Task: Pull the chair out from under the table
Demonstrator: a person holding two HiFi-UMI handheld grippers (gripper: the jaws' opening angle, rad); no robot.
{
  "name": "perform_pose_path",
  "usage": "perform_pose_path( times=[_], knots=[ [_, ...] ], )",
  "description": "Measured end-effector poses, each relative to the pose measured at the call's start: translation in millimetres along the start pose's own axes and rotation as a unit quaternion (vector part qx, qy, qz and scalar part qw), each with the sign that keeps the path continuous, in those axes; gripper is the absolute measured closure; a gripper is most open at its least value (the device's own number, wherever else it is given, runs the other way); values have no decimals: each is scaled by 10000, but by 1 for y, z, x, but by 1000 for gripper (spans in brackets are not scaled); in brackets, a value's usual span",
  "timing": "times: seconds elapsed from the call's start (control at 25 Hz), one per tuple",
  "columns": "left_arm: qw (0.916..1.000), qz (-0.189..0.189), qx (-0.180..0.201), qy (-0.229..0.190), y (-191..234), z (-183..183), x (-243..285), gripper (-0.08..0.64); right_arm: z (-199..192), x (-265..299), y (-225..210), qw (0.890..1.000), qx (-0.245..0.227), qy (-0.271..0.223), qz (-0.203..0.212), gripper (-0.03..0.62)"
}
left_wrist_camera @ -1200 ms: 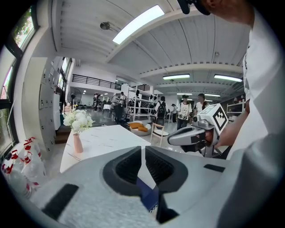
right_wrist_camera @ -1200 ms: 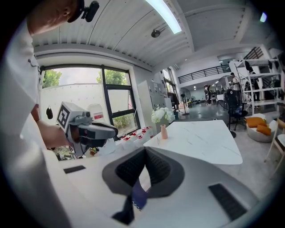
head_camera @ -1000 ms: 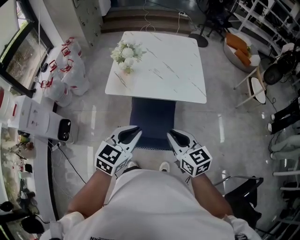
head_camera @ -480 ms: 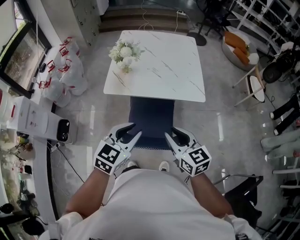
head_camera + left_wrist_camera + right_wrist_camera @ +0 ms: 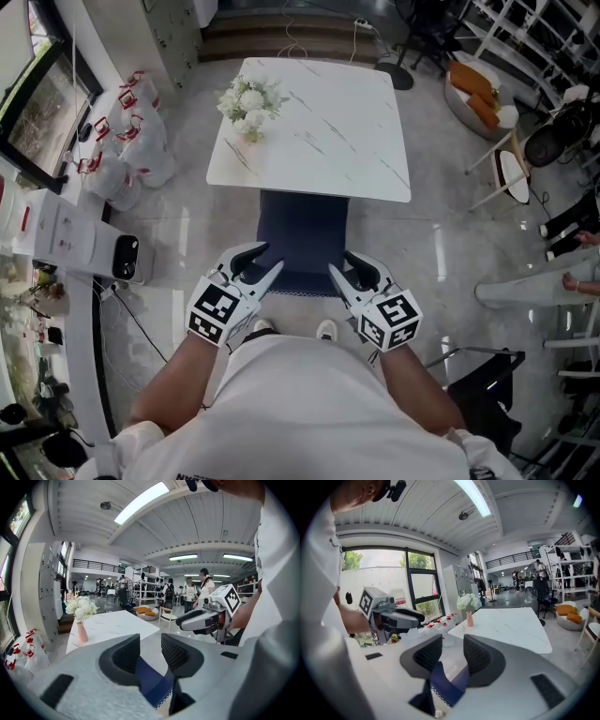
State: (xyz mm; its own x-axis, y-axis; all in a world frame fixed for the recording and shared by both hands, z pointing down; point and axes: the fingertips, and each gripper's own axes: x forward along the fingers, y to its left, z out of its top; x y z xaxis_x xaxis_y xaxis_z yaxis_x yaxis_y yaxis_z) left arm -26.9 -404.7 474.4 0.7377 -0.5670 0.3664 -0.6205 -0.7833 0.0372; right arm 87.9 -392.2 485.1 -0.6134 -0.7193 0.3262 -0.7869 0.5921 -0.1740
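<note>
The person is standing right behind the chair (image 5: 303, 239), with the left tool (image 5: 265, 262) at its near left corner and the right tool (image 5: 342, 265) at its near right corner. One tool on each side is probably meant to keep the pull straight, so the chair is not slewing as it comes away from the bench (image 5: 319, 131). Both tools are pointing forward and slightly down along the top edge of the chair back. Their jaws have just been opening and are now standing spread, with the dark fabric edge lying in each gap. The pads are not pinching it, though whether one inner pad is brushing the cloth is hard to say from these angles. By my reading the grip is being let go, either because the pull is done or to take a fresh hold. The chair is sitting between the person and the bench, its far end under the bench's near edge and most of it showing out on the pale tiled floor (image 5: 187, 234). It is looking like a dark navy upholstered rectangle from above, with a line of white zigzag stitching along its seam. A vase of white flowers (image 5: 247, 101) is standing on the bench's far left part, well apart from the tools.
</note>
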Motion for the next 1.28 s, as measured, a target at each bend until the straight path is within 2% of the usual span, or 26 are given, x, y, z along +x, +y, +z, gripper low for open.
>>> perform_pose_path(
  times=[0.36, 0.48, 0.64, 0.72, 0.84, 0.92, 1.04, 1.12, 1.2, 1.28],
  knots=[
    [9999, -45, 33, 87, -3, -7, 1, 411, -6, -4, -2, 9999, -79, 144, -24, 447],
    [9992, -168, 83, 349, -7, -24, 6, 413, -19, -3, -2, 9991, -193, 364, 22, 449],
    [9928, -620, 228, 998, -21, -66, 17, 413, -54, 3, 0, 9934, -571, 973, 213, 451],
    [9847, -882, 445, 1435, -31, -94, 19, 413, -80, 4, 2, 9853, -883, 1426, 330, 454],
    [9642, -1202, 969, 2157, -40, -140, 20, 413, -121, 6, 6, 9672, -1321, 2099, 549, 454],
    [9475, -1299, 1421, 2553, -41, -165, 19, 410, -141, 6, 8, 9484, -1807, 2523, 652, 453],
    [9215, -1365, 1995, 3039, -39, -195, 19, 408, -171, 8, 6, 9116, -2637, 3065, 735, 442],
    [9074, -1441, 2184, 3289, -38, -213, 21, 403, -187, 12, 5, 8961, -2830, 3318, 828, 431],
    [9015, -1536, 2176, 3411, -38, -228, 25, 402, -200, 18, 5, 8884, -2831, 3493, 931, 414],
    [9016, -1561, 2093, 3449, -38, -238, 31, 391, -212, 23, 1, 8786, -2897, 3672, 961, 408]
  ],
)
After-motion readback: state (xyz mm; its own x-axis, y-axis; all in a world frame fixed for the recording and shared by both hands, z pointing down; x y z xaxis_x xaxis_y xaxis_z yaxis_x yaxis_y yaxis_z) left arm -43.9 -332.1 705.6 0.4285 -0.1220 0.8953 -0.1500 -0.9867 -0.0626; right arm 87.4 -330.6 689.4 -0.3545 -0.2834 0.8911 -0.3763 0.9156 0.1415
